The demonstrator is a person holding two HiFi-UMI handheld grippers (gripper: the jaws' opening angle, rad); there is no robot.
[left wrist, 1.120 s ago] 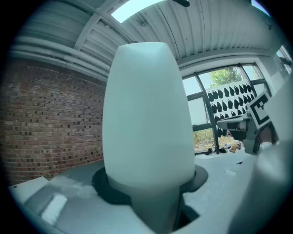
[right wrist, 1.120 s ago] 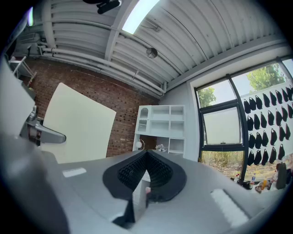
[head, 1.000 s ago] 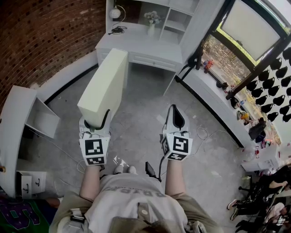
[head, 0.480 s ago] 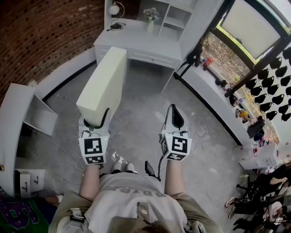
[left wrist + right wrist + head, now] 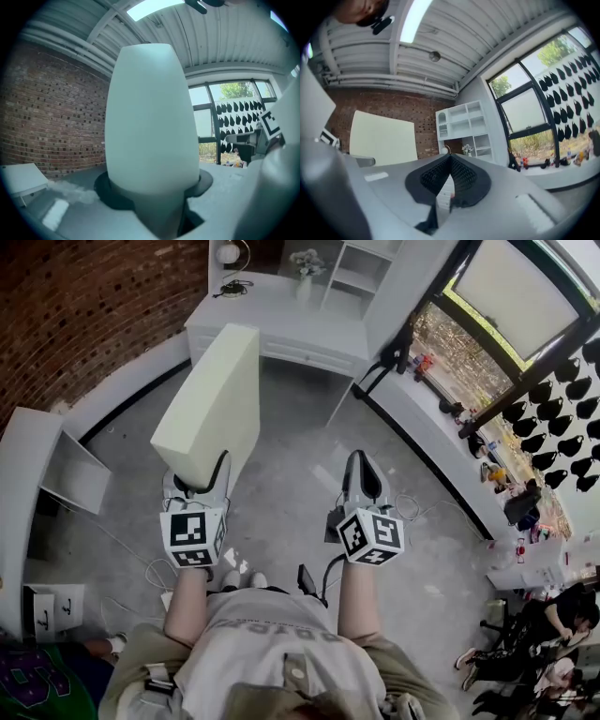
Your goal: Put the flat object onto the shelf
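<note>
The flat object is a pale yellow board. My left gripper is shut on its near end and holds it on edge, pointing ahead at the white desk. The white shelf unit stands on that desk, some way beyond the board's far end. In the left gripper view the board fills the middle, clamped between the jaws. My right gripper hovers beside it over the floor, shut and empty. From the right gripper view the board sits left of the shelf unit.
A low white cabinet stands at the left below the brick wall. A long window sill with small items runs along the right. A lamp and a flower vase sit on the desk. Cables lie on the floor.
The desk and shelf have slid toward the top of the head view and the board's far end has swung slightly left. Both grippers keep their grip states; the right one has turned a little.
</note>
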